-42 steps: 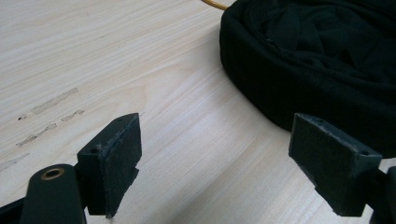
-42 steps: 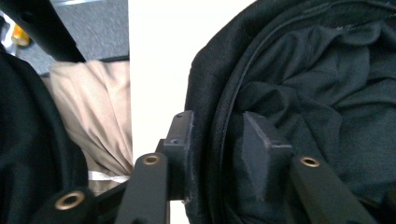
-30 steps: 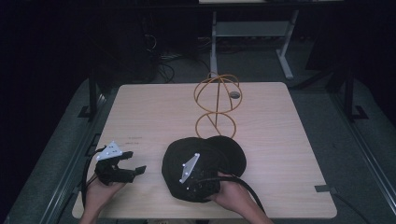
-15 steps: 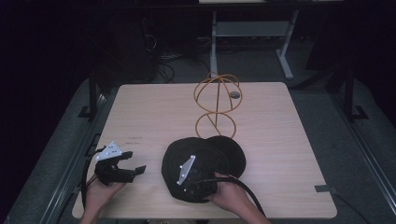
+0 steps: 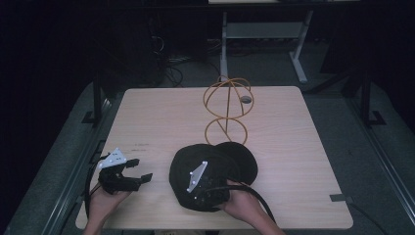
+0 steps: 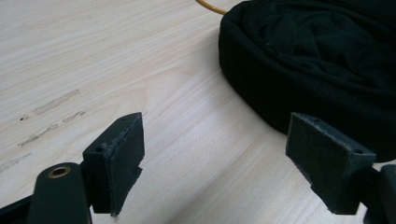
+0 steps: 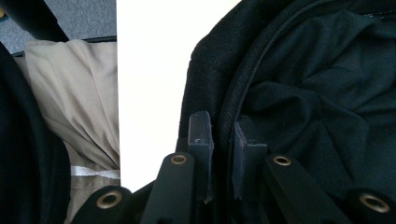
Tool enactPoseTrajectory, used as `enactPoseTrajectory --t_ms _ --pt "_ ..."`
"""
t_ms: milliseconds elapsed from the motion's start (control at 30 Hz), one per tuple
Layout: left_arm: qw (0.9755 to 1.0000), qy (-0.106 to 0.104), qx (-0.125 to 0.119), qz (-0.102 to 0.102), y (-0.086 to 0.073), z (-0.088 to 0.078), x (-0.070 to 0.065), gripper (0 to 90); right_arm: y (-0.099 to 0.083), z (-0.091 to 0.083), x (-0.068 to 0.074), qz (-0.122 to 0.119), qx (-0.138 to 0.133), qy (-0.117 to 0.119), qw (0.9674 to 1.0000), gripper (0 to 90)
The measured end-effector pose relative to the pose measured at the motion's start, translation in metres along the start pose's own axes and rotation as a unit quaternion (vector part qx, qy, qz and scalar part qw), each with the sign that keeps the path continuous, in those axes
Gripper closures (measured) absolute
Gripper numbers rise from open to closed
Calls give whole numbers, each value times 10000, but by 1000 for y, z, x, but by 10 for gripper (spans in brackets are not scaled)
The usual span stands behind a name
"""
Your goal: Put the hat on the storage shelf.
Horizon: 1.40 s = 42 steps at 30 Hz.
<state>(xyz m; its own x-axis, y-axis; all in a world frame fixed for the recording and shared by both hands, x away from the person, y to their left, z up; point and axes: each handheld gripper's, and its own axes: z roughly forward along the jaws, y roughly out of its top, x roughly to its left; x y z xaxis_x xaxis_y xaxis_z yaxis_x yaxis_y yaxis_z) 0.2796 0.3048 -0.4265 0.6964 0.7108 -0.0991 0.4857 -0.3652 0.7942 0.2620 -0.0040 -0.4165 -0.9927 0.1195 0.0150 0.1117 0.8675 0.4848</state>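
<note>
Black soft cap (image 7: 299,93) rim pinched in right gripper (image 7: 223,140) jaws

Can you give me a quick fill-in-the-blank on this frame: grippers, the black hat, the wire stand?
1. The right gripper is shut on the rim of the black ____.
2. The left gripper has its jaws ____, with only bare table between them.
3. The wire hat stand behind the hat is ____ in colour.

Missing words: hat; open; orange
</note>
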Motion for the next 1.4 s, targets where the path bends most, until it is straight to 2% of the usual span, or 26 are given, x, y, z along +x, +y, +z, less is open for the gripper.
enactPoseTrajectory --t_ms 400,567,1000,1300,1400 --pt "9999 -96 -55 -38 1 0 0 189 -1 -20 -6 64 -317 9 9995 804" --pt "9999 -104 -52 -34 1 0 -1 189 -3 -30 -9 196 -509 121 9984 807" --pt "9996 -277 -88 71 3 2 -4 189 -2 -56 -19 305 -950 284 9946 809" --pt "9985 -460 -274 137 6 -1 -10 185 8 -71 -25 313 -1145 262 9926 808" --pt "9975 -530 -420 180 9 -1 -15 185 11 -75 -27 306 -1205 254 9919 808"
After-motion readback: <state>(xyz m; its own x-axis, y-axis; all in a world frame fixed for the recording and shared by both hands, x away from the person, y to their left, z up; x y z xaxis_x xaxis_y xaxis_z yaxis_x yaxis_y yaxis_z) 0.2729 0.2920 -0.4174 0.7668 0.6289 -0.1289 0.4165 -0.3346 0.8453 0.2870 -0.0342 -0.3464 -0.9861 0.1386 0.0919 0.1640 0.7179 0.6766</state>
